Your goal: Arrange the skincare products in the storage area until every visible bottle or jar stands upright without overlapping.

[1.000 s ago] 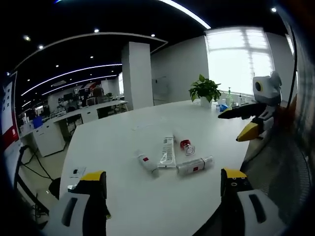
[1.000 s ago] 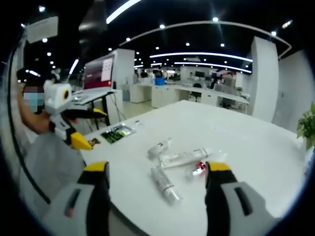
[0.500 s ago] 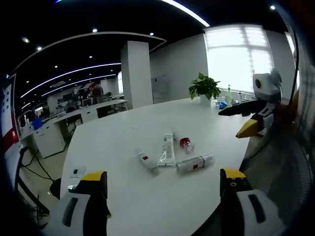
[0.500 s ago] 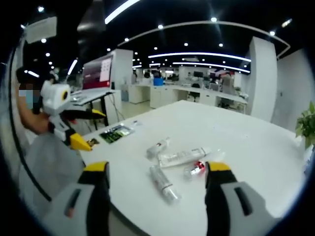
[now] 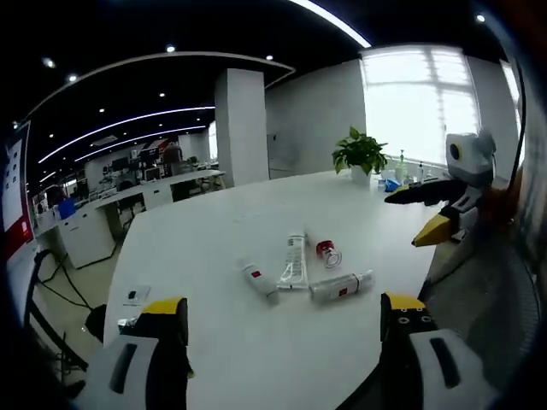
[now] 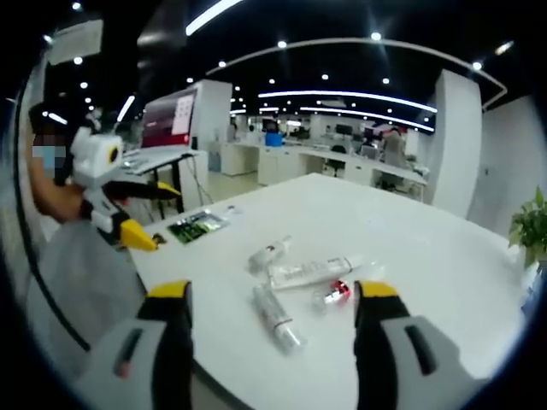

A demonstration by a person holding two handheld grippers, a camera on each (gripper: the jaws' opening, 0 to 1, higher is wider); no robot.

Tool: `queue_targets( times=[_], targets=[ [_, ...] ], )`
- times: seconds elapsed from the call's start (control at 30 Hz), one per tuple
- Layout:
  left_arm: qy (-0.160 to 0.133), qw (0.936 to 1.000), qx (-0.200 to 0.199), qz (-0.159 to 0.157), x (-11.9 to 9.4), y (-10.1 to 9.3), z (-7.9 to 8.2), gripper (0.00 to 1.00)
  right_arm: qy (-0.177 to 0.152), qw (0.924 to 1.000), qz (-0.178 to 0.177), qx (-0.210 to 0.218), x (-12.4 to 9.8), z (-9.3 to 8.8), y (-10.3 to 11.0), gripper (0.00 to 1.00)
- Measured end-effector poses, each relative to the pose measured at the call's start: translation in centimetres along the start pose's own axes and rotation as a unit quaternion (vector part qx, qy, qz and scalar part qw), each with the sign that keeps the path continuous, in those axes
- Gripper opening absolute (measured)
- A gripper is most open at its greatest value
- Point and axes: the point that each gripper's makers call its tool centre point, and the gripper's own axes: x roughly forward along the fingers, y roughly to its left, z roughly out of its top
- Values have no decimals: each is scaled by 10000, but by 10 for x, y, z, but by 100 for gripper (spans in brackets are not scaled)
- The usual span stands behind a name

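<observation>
Four skincare products lie flat in a cluster on the white table. They are a small white tube with a red label, a long flat tube, a small red-topped container and a clear bottle. The right gripper view has the same small tube, long tube, red-topped container and clear bottle. My left gripper is open and empty, well short of them. My right gripper is open and empty too, and also appears from the side. The left gripper also shows at the left.
A potted plant stands at the table's far end beside small bottles by the window. A dark card lies near the table's edge, seen also as a card. A person stands at that edge. Office desks fill the background.
Both views have shifted slightly with the hands. The products on the table have not moved, and both grippers stay open.
</observation>
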Motion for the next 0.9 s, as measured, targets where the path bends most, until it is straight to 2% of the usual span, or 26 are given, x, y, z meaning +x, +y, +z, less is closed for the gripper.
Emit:
queue_targets(
  times=[0.2,0.37,0.47,0.53,0.63,0.73,0.9],
  targets=[
    [115,9999,0,3,1,2,-4,95,44,10000,43,-64,0,-2,2,74],
    [-29,10000,-35,88,2,8,5,95,60,9999,46,-69,1,-3,1,74],
    [164,9998,-16,135,4,12,-6,93,78,9999,68,-48,1,-3,2,74],
    [170,9998,-34,124,4,10,-7,93,95,9999,89,-32,2,-4,2,74],
    [180,9997,-38,134,2,9,-8,94,144,9997,168,112,3,-4,0,74],
    [249,9996,-55,152,2,9,-11,94,267,9975,426,502,7,-2,3,74],
    [329,9990,-19,304,1,14,-14,94,381,9949,871,-338,29,16,-3,74]
  ],
)
